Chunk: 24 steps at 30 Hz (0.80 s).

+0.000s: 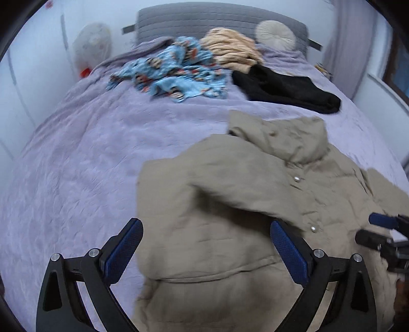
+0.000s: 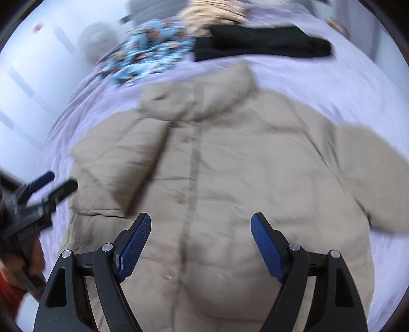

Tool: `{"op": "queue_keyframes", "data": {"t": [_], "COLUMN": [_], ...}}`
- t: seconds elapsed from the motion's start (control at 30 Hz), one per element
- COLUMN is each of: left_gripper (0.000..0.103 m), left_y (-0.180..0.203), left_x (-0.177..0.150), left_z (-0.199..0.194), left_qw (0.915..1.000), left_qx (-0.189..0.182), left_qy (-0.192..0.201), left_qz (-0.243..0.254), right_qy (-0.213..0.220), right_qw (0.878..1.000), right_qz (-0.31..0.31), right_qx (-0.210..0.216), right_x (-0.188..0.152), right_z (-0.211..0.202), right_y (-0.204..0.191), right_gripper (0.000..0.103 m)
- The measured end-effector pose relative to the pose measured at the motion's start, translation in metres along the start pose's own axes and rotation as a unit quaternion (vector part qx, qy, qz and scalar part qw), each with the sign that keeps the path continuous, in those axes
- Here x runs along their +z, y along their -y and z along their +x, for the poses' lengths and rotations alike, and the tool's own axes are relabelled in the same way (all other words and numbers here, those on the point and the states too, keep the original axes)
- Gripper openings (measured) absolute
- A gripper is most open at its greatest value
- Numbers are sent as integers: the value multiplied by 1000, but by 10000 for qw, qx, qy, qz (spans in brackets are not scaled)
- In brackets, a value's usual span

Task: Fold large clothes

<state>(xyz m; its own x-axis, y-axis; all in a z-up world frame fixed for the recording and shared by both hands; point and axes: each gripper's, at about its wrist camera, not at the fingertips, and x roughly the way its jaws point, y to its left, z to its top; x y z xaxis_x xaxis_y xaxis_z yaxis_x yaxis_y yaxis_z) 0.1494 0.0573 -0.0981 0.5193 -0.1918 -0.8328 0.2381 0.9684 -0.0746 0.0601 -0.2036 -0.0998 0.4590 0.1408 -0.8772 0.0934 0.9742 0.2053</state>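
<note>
Item: a beige padded puffer jacket with a stand-up collar and snap buttons (image 2: 217, 163) is lying front-up on a lilac quilted bedspread (image 1: 76, 158), at the near end of the bed.
Orientation: its long axis is running from the hem, nearest the onlooker, up to the collar, which is pointing toward the grey padded headboard (image 1: 194, 15). The button placket is tracing that same line down the middle.
Sleeves: one sleeve is lying folded across the chest on the left-gripper side; the other is sticking out sideways on the opposite side, not yet folded.
Left gripper (image 1: 204, 245): hanging over the jacket's side edge, jaws spread wide with nothing gripped between the blue pads.
Right gripper (image 2: 200, 245): hovering over the lower front beside the placket, jaws likewise released and empty.
Step in hand, as judged: bringing in the outstretched sleeve.
How to do it well: taking the sleeve near the cuff, lifting it only slightly, laying it flat across the chest parallel with the first, and keeping the padded body from sliding on the bedspread.
Also on the bed: a blue patterned crumpled garment (image 1: 173, 74), a peach ribbed knit piece (image 1: 232, 48) and a black folded garment (image 1: 286, 86), all well apart, near the headboard.
</note>
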Motion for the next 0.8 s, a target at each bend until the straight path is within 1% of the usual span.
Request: {"op": "queue_keyframes", "data": {"t": [0.07,0.1,0.17,0.23,0.27,0.3,0.33,0.37,0.4,0.43,0.47,0.5,0.53,0.57,0.6,0.63,0.7,0.73,0.8], "left_gripper": [100,100,100,100,100,100,98,79,66,38,31,31,24,23,23,23,23,23,23], "left_y": [-45,-67,-100,-120,-124,-123,-120,-116,-110,-105,-98,-89,-79,-72,-67,-60,-57,-57,-53], "left_x": [3,4,2,2,3,7,11,16,24,31,36,40,43,46,48,47,47,46,45], "left_z": [21,35,59,83,94,104,113,118,123,126,125,119,111,107,101,98,100,102,113], "left_qw": [9970,9930,9796,9617,9537,9484,9467,9478,9510,9539,9577,9650,9745,9812,9870,9913,9949,9951,9963], "left_qx": [-60,-173,-587,-1121,-1376,-1547,-1644,-1662,-1647,-1632,-1551,-1354,-1146,-988,-807,-652,-524,-549,-367], "left_qy": [-395,-589,-897,-1074,-1137,-1174,-1184,-1167,-1128,-1079,-1033,-925,-756,-649,-562,-499,-460,-483,-554], "left_qz": [-663,-1012,-1702,-2258,-2421,-2505,-2505,-2457,-2360,-2275,-2194,-2046,-1776,-1526,-1275,-1033,-729,-666,-548], "right_qy": [117,159,360,617,663,688,693,710,733,754,796,839,884,887,900,930,939,829,462], "right_qw": [9967,9921,9793,9649,9608,9585,9582,9599,9615,9646,9685,9744,9804,9873,9920,9937,9919,9900,9844], "right_qz": [-796,-1232,-1944,-2466,-2584,-2633,-2611,-2510,-2419,-2265,-2094,-1821,-1493,-1066,-601,-217,678,1022,1669], "right_qx": [-52,-164,-435,-658,-754,-848,-939,-1023,-1079,-1118,-1086,-1021,-939,-770,-651,-592,-517,-507,-315], "right_x": [9,12,13,18,22,28,36,45,52,61,70,77,82,86,86,83,66,54,30], "right_z": [9,16,28,41,48,55,62,69,72,77,80,81,79,74,69,64,57,59,71], "right_y": [-45,-70,-109,-139,-147,-153,-155,-153,-153,-147,-141,-129,-117,-97,-77,-60,-11,8,41], "right_gripper": [83,83,83,83,83,83,83,83,83,83,83,77,43,19,6,6,6,6,6]}}
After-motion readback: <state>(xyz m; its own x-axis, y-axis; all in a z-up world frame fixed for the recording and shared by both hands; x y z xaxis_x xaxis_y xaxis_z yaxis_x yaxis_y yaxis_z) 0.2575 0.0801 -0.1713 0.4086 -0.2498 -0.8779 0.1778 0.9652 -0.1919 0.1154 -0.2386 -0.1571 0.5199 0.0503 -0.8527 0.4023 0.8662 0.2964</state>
